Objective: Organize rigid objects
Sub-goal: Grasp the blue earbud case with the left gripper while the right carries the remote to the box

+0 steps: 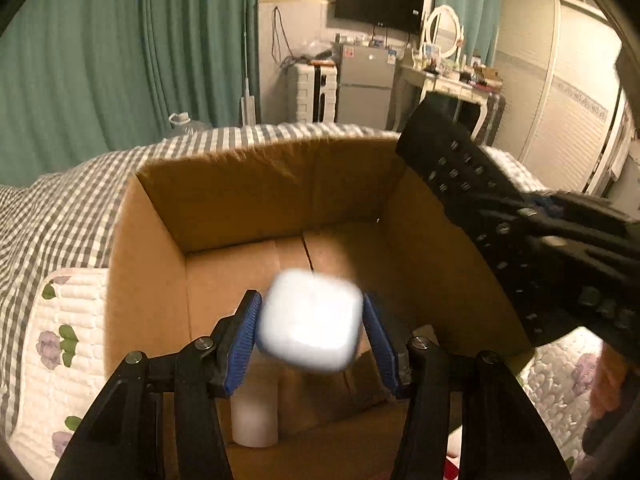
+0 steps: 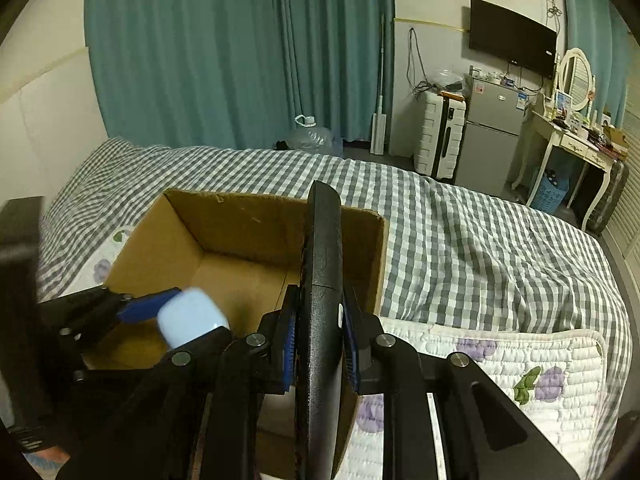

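The cardboard box [image 1: 248, 208] sits open-topped on a bed with a grey-and-white checked cover [image 2: 460, 216], its near wall beside a white quilted pad printed with purple flowers [image 2: 520, 356]. Its floor shows a seam down the middle, but the near part of the inside is hidden behind the tools in both views, and the box's near edge is cut off at the bottom of the left wrist view.

A black remote control [image 2: 324, 240] is pinched edge-on between the blue pads of the right gripper [image 2: 320, 344], its jaws pressed against both flat sides. It stands over the box's right wall; its lower end is cut off below the frame. In the left wrist view the same remote [image 1: 452, 160] slants across the right side with rows of small buttons showing, and the gripper behind it is a dark blur.

The left gripper [image 1: 310, 320] holds a white rounded-square case [image 1: 310, 320] above the box opening, blue pads [image 1: 244, 340] closed on its two sides. The case is motion-blurred, so any lid line or marking is unreadable; in the right wrist view it looks pale blue [image 2: 192, 316].

A white cylinder [image 1: 254, 416] stands on the box floor below the left jaw, soft-focused, its top hidden.
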Motion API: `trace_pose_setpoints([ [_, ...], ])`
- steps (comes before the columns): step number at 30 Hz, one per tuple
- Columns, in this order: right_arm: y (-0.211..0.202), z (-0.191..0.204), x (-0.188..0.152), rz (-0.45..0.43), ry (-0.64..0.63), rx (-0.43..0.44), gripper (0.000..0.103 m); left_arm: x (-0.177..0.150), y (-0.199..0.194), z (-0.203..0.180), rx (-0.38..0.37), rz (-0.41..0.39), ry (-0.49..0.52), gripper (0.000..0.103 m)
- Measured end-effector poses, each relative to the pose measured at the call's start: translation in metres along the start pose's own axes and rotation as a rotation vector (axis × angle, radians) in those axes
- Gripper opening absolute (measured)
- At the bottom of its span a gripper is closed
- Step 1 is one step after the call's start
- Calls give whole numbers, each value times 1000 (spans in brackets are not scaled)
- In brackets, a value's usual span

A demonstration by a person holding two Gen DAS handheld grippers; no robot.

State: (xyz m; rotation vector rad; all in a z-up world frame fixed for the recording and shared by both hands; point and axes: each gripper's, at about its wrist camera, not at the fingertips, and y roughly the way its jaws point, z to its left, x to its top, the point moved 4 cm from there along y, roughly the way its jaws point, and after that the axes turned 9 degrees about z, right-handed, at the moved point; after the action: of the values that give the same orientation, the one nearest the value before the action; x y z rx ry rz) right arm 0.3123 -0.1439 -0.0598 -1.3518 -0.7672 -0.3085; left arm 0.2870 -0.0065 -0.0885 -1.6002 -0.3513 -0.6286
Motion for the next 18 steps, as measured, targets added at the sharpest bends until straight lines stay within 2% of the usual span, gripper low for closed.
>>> trace_pose_setpoints([
  [3, 5, 1, 1, -2, 4, -4, 19, 4, -10, -1, 4, -28, 14, 58],
  [10, 22, 3, 3, -4, -17, -12, 20, 4, -15, 9, 38, -37, -8, 59],
  [12, 22, 3, 1, -12, -16, -13, 34, 2, -17, 11, 50, -40, -11, 59],
  [13, 17, 2, 1, -31, -12, -14, 57, 1, -19, 12, 52, -41, -12, 59],
  [14, 11, 2, 0, -50, -5, -16, 70, 0, -21, 13, 53, -42, -14, 59],
  [18, -21, -3, -5, -113, 26, -27, 71, -7, -35, 11, 47, -50, -24, 59],
])
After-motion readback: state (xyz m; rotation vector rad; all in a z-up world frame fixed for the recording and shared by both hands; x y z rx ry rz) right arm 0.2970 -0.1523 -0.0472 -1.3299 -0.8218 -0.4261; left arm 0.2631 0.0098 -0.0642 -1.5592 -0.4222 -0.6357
